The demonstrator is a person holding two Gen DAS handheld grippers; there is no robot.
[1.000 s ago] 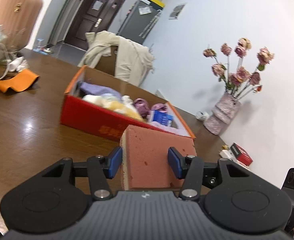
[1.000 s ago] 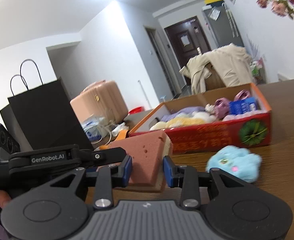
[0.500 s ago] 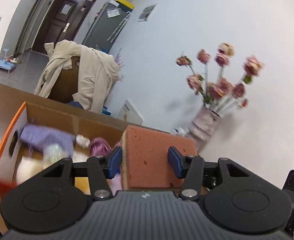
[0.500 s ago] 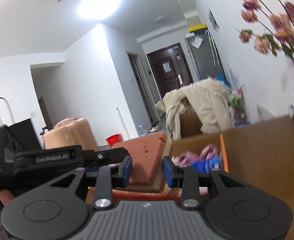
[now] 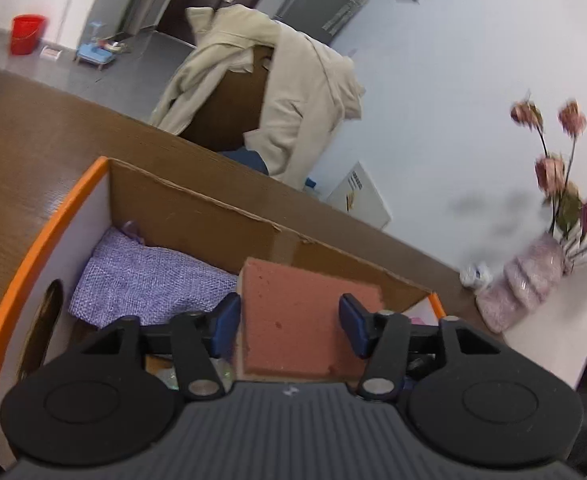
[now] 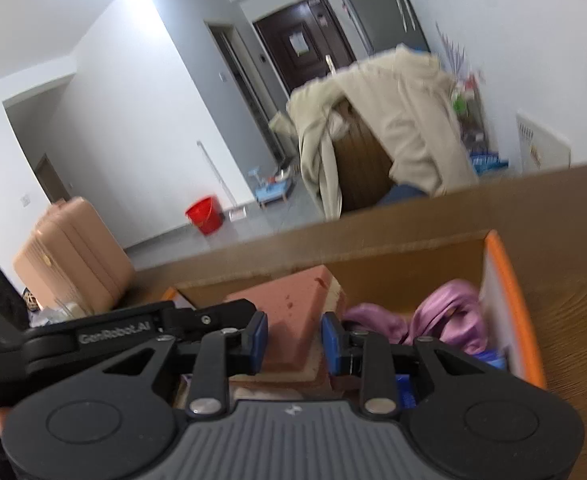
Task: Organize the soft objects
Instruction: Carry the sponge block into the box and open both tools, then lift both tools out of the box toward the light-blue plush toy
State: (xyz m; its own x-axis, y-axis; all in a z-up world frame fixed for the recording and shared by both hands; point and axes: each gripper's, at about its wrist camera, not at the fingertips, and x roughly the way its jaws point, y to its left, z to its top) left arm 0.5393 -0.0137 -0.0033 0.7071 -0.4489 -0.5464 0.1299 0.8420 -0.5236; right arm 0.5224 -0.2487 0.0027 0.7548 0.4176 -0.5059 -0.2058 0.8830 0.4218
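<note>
Over the orange-rimmed cardboard box, the left tongs were closed on the wide faces of a reddish-brown sponge, their blue pads pressed to either side of it. At the box's left end a purple knitted cloth lay on the bottom, just beside the sponge. Beyond the box, the brown table ran back to a chair draped with a beige coat, and a vase of pink flowers stood by the wall at the far right.

From the right wrist view, the right tongs were also clamped on the same sponge, pinching it at a narrower edge, with the left tool's black body alongside. To the right of the sponge, a pink satin fabric lay bunched inside the box, against its orange-edged right wall. A peach suitcase and a red bucket stood on the floor behind.
</note>
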